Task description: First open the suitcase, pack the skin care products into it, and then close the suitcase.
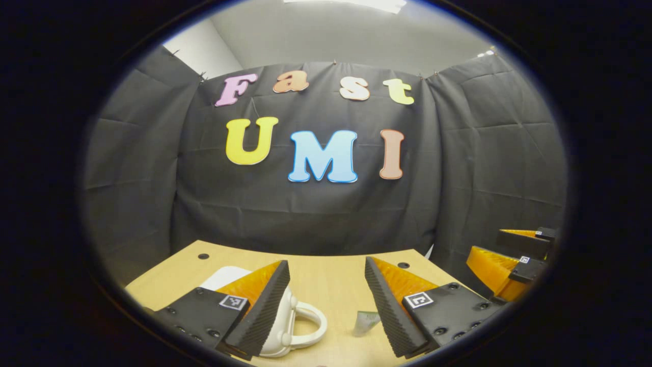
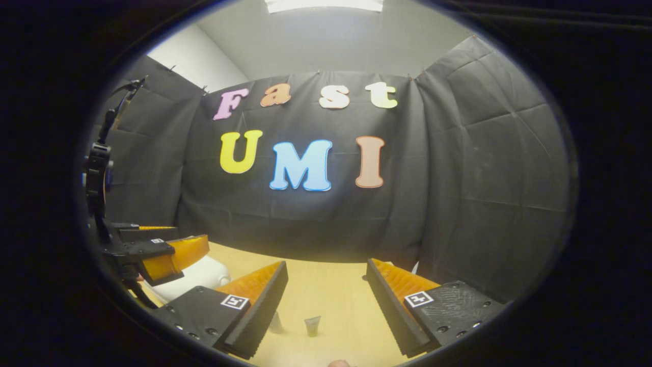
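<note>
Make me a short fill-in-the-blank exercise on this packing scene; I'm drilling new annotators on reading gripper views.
1. The white suitcase rests on the wooden ____.
2. In the left gripper view, the suitcase's ____ curves out between the left tool's fingers.
3. Both the left tool and the right tool have their fingers spread ____.
4. In the right gripper view, a small skin care ____ stands on the table between the fingers.

Missing words: table; handle; open; tube
</note>
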Motion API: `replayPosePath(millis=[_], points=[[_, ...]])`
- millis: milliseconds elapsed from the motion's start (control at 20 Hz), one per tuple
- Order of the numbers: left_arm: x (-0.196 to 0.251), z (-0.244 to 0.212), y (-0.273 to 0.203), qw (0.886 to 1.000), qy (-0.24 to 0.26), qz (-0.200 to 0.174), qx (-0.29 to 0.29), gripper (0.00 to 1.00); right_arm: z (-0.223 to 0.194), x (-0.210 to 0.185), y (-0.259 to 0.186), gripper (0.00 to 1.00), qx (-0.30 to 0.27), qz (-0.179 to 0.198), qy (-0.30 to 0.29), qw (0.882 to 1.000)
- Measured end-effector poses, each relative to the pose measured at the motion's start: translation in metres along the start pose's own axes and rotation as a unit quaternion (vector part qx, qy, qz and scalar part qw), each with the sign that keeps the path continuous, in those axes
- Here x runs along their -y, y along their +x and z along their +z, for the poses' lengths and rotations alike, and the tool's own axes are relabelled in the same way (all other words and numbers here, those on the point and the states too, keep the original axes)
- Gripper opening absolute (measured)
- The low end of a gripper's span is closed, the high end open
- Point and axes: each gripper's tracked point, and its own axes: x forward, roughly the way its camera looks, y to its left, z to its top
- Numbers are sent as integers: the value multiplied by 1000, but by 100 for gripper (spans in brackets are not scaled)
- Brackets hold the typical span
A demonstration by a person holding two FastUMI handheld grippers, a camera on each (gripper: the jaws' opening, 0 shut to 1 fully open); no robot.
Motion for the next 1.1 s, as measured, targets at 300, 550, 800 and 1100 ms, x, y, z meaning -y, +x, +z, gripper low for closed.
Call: replayPosePath(millis=[300,550,800,1100], points=[[8,-53,24,996,29,-22,-83,96,-9,-2,3,94,-13,10,4,1000],[15,-121,49,973,51,-64,-217,96,-18,5,5,94,-27,9,11,1000],[4,-190,71,927,57,-86,-361,96,-26,15,9,94,-34,3,20,999],[-3,-259,96,876,38,-92,-472,96,-35,11,8,94,-45,14,14,999]])
